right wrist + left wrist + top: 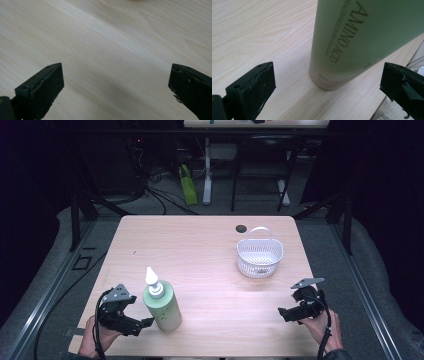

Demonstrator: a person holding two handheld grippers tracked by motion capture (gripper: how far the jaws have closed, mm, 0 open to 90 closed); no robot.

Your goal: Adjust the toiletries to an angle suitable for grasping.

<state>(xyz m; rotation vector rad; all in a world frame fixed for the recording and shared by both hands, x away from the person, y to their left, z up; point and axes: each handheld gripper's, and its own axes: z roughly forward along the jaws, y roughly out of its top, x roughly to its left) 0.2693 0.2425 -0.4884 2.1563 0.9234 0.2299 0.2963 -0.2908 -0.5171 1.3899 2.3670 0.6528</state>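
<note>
A pale green pump bottle [163, 305] with a white pump head stands upright near the table's front left. My left gripper [145, 324] is low beside its base, open, jaws pointing at it. In the left gripper view the bottle [352, 40] rises just beyond the wide-apart jaws, printed with "AMINO ACID", and nothing touches it. A white perforated basket [259, 255] with a raised handle sits at the right of the table. My right gripper [283, 312] is held open at the front right, over bare wood, jaws wide apart in the right gripper view.
The light wood table [200, 250] has a small dark hole [241, 228] near its far edge. Beyond it are a dark floor, cables and desk legs [207, 175]. The front table edge lies close to the bottle in the left gripper view.
</note>
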